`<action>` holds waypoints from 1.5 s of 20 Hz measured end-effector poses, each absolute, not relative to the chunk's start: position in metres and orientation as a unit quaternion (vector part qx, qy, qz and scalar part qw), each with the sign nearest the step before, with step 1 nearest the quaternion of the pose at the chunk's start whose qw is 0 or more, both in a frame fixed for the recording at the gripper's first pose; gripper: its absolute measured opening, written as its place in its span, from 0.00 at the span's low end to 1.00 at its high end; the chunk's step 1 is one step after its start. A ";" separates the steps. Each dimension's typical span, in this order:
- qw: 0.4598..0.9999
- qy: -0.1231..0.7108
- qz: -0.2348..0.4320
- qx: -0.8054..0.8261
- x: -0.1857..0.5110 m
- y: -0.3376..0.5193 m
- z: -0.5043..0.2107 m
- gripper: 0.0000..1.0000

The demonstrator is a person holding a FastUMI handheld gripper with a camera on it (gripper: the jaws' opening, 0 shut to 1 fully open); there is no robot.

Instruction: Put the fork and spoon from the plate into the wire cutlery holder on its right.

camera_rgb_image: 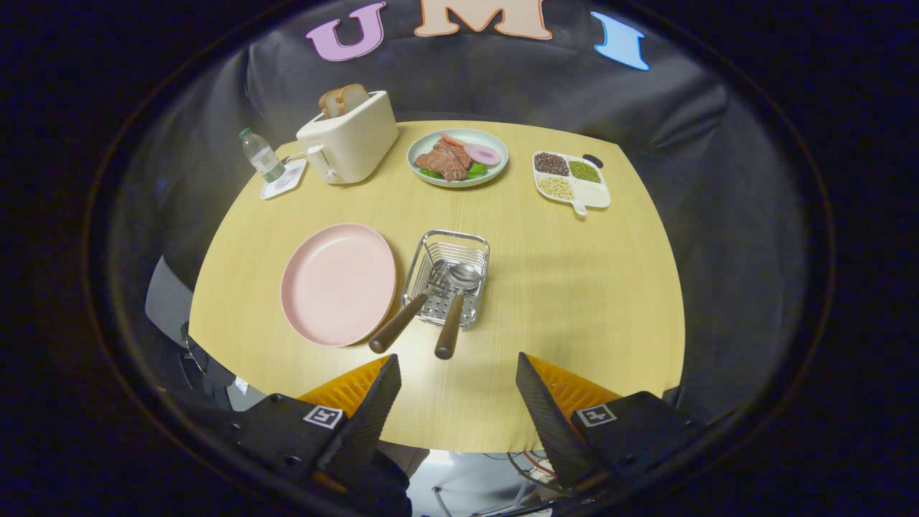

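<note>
Wire cutlery holder (449,276) already carries the fork (403,318) and spoon (456,305), handles leaning out toward the gripper (458,384); the pink plate (337,283) just left of it lies bare. Gripper fingers stand apart, holding nothing, so the job looks done.

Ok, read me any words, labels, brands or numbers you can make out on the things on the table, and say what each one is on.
No text on the table things is readable.
Clear plastic water bottle: its label is too small and blurred to read.
Square black-and-white marker tags on the open tongs, which hold nothing: patterns, not words.
Cream toaster, empty pink round plate, wire cutlery holder holding the wooden-handled fork and spoon: no markings visible.
</note>
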State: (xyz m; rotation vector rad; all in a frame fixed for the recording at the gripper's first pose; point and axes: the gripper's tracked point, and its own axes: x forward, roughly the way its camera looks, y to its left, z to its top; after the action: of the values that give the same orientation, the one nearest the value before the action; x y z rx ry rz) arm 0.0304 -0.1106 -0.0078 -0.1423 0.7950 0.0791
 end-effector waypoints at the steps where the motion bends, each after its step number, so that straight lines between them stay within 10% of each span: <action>1: 0.920 0.385 0.037 -0.069 0.029 -0.112 -0.006 1.00; 30: 0.991 -0.118 0.054 0.041 -0.039 -0.083 0.220 0.98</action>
State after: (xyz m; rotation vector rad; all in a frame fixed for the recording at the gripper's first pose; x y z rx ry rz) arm -0.0390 -0.0825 0.2201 0.0830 -0.2357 0.1080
